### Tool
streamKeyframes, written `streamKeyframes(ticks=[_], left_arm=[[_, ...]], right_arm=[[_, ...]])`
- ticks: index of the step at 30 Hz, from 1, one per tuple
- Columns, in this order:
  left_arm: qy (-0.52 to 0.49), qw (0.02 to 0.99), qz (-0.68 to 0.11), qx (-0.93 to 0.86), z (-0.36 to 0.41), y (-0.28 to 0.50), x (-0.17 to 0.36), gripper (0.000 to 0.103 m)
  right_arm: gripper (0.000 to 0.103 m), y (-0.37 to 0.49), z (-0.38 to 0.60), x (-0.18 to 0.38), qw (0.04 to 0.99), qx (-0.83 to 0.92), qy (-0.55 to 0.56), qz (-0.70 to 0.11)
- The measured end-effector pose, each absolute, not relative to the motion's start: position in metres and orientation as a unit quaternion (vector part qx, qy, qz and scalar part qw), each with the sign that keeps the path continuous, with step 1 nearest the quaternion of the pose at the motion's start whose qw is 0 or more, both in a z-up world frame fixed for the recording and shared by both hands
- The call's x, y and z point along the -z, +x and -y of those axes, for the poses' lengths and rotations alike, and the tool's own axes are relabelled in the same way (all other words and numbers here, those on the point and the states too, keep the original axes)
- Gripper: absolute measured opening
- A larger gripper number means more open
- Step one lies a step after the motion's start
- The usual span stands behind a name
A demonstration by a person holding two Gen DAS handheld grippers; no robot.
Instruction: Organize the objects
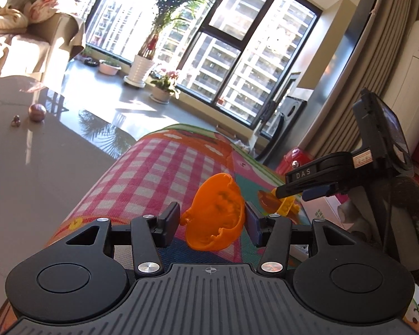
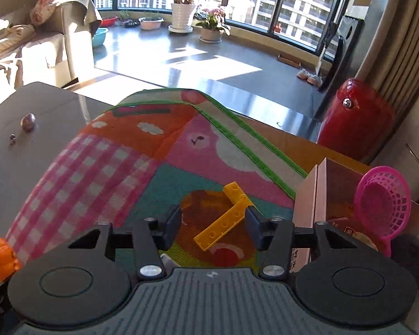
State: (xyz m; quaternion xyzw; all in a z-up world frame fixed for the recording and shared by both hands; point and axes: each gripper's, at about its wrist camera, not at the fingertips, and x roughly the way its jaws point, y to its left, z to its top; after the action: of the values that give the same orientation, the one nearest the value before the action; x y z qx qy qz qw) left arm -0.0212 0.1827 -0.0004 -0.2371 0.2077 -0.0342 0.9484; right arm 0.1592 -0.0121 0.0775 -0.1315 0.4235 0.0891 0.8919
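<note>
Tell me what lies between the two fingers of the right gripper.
In the right wrist view, a yellow angled building brick lies on the colourful mat between the right gripper's fingers; the pads are not touching it.

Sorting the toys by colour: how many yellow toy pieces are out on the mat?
1: a bent yellow building strip lying on the mat between the right gripper's fingers. Others may be hidden inside the box.

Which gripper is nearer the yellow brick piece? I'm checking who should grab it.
Right. The right gripper hangs just over the yellow brick piece, fingers either side; the left gripper holds an orange bowl short of it.
</note>
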Motion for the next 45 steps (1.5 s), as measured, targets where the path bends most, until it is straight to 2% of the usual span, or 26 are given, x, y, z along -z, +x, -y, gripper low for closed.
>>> streamKeyframes(ticks=[3,5,6,8,10,21,26,27,28,29,30,32,33,35,38,45], left_arm=[[-0.243,0.947,-0.207,0.037,-0.185,-0.022,0.002,0.054],[-0.245,0.947,-0.205,0.036,-0.185,-0.023,0.002,0.054],[-0.246,0.947,-0.204,0.036,-0.186,-0.023,0.002,0.054],[-0.248,0.946,-0.204,0.036,-0.185,-0.023,0.002,0.054],[-0.250,0.946,-0.206,0.035,-0.186,-0.022,0.002,0.054],[-0.246,0.946,-0.210,0.022,-0.185,-0.022,0.002,0.054],[-0.219,0.950,-0.222,0.021,-0.172,-0.022,-0.004,0.054],[-0.221,0.948,-0.226,0.024,-0.169,-0.023,-0.005,0.054],[-0.222,0.947,-0.230,0.029,-0.166,-0.023,-0.006,0.054],[-0.221,0.947,-0.233,0.033,-0.163,-0.024,-0.007,0.054],[-0.218,0.947,-0.234,0.037,-0.159,-0.025,-0.009,0.054],[-0.209,0.947,-0.239,0.046,-0.149,-0.026,-0.013,0.054],[-0.206,0.947,-0.242,0.051,-0.145,-0.026,-0.015,0.054],[-0.200,0.945,-0.252,0.064,-0.136,-0.024,-0.020,0.054],[-0.181,0.945,-0.263,0.075,-0.120,-0.026,-0.024,0.054],[-0.160,0.946,-0.270,0.087,-0.104,-0.043,-0.028,0.054]], right_arm=[[0.048,0.171,0.010,-0.062,0.881,-0.068,-0.143,-0.446],[0.038,0.176,0.008,-0.052,0.874,-0.060,-0.143,-0.460],[0.036,0.174,0.009,-0.053,0.878,-0.062,-0.138,-0.453],[0.019,0.169,0.006,-0.054,0.876,-0.077,-0.136,-0.456],[0.014,0.160,0.005,-0.055,0.873,-0.094,-0.132,-0.461],[0.014,0.038,0.039,-0.062,0.848,-0.230,-0.149,-0.453],[0.015,-0.011,0.075,-0.060,0.852,-0.232,-0.215,-0.416],[0.017,-0.017,0.081,-0.060,0.854,-0.226,-0.227,-0.410],[0.023,-0.024,0.090,-0.059,0.857,-0.217,-0.238,-0.403],[0.035,-0.028,0.097,-0.060,0.861,-0.209,-0.240,-0.397],[0.042,-0.032,0.103,-0.062,0.865,-0.201,-0.240,-0.392],[0.069,-0.041,0.117,-0.067,0.877,-0.198,-0.227,-0.375],[0.074,-0.046,0.123,-0.071,0.881,-0.205,-0.216,-0.369],[0.093,-0.055,0.128,-0.077,0.884,-0.227,-0.191,-0.362],[0.103,-0.067,0.121,-0.075,0.878,-0.265,-0.163,-0.363],[0.103,-0.082,0.097,-0.049,0.876,-0.273,-0.176,-0.358]])
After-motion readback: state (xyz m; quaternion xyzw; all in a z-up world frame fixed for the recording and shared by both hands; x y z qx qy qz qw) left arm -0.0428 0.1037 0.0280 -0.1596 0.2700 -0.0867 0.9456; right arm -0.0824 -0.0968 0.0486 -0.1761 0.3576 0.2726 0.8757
